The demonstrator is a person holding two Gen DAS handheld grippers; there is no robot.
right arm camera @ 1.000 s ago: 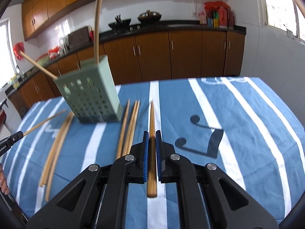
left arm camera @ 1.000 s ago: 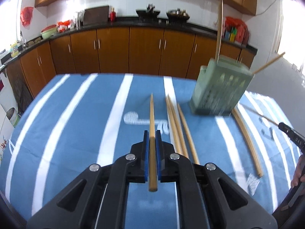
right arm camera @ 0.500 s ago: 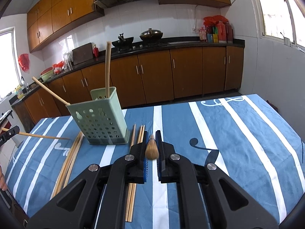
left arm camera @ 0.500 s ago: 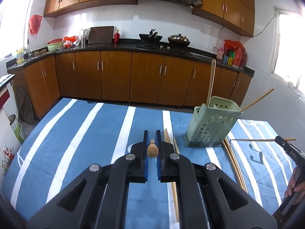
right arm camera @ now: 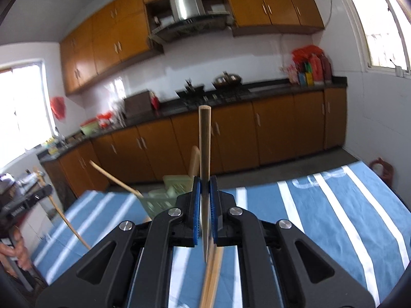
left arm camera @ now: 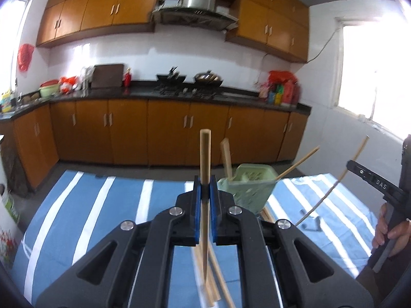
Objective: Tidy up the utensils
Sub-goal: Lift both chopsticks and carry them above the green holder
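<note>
My left gripper (left arm camera: 204, 187) is shut on a wooden chopstick (left arm camera: 205, 154), which stands upright between the blue pads above the striped blue tablecloth (left arm camera: 102, 218). Just right of it sits the green perforated holder (left arm camera: 246, 187) with two chopsticks in it. My right gripper (right arm camera: 204, 190) is likewise shut on an upright chopstick (right arm camera: 204, 141). In that view the holder (right arm camera: 169, 195) is just behind and left of the jaws. Each wrist view shows the other gripper at its edge, carrying its chopstick (left arm camera: 334, 187) (right arm camera: 66, 220). Loose chopsticks (left arm camera: 213, 282) (right arm camera: 213, 277) lie on the cloth below.
Brown kitchen cabinets (left arm camera: 167, 133) with a dark counter, stove and woks (left arm camera: 205, 78) run behind the table. A person's hand (left arm camera: 393, 231) grips the right tool's handle. The tablecloth (right arm camera: 334, 205) stretches right of the holder. A bright window (left arm camera: 380, 77) is on the right wall.
Both grippers have risen off the table with their chopsticks. Each chopstick has swung from pointing forward over the cloth to standing upright, and the views now look at the kitchen wall.
</note>
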